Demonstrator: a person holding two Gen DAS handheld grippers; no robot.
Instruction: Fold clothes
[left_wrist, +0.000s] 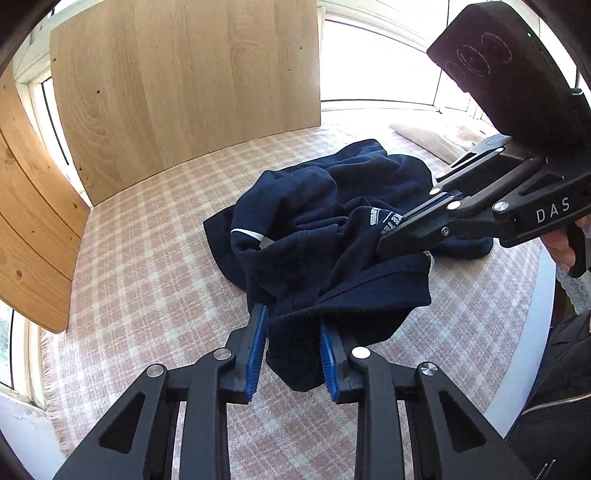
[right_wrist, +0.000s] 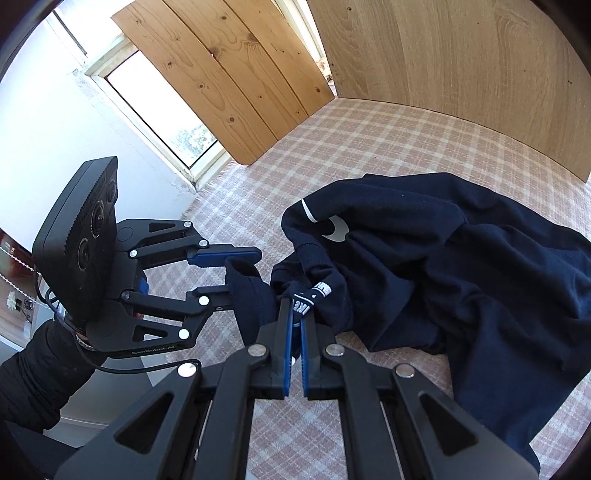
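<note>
Sweatshirt (left_wrist: 332, 221) lies crumpled on checked cloth (left_wrist: 147, 277), pinched by left tongs (left_wrist: 293, 343) and right tongs (right_wrist: 295, 321).

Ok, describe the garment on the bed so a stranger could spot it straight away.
On the pink checked blanket, in front of the wooden boards, lies a crumpled sweatshirt. It is the only garment there: navy blue, with white lettering and a white neck label.
</note>
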